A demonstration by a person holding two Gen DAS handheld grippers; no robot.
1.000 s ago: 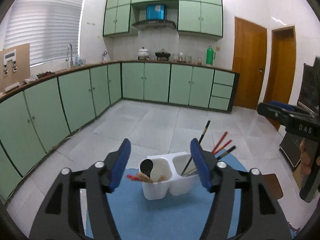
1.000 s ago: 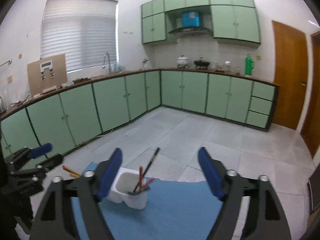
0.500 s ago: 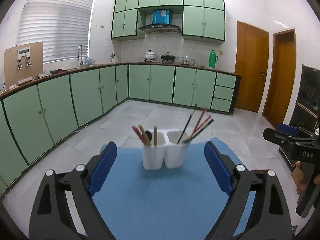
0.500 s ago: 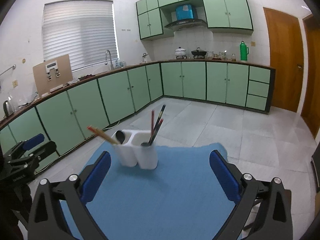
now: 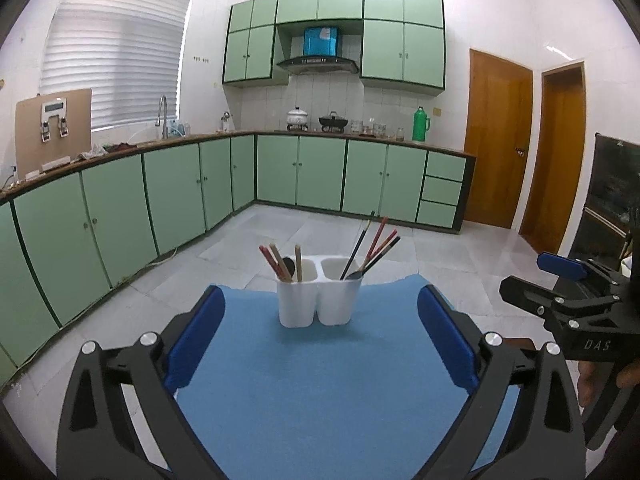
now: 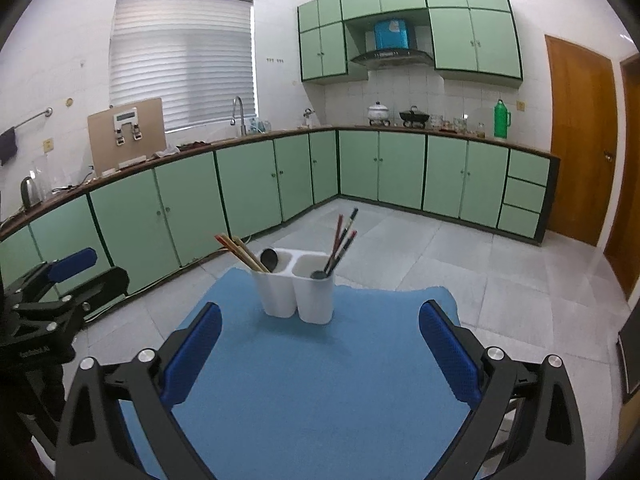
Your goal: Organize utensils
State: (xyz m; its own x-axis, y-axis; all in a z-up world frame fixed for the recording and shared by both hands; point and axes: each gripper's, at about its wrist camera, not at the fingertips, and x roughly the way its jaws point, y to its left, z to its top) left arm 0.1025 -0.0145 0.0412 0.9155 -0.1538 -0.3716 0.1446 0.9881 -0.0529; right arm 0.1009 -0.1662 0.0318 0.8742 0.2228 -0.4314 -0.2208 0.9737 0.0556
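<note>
Both the left claw (image 5: 320, 340) and right claw (image 6: 320, 344) are gaping empty, since the holder (image 5: 316, 300) is carrying every utensil, seemingly sorted

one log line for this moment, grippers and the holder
left gripper: open, empty | right gripper: open, empty | white two-compartment holder: upright on blue mat, chopsticks and spoons in both compartments

- A blue mat (image 5: 320, 380) covers the work surface; its far edge is uneven, and grey floor tiles (image 5: 248, 236) show beyond it.
- A white two-compartment utensil holder (image 5: 318, 300) stands upright directly on the mat, towards its far edge.
- In the right wrist view the same holder (image 6: 298, 292) sits on the mat (image 6: 320, 392), near the far edge.
</note>
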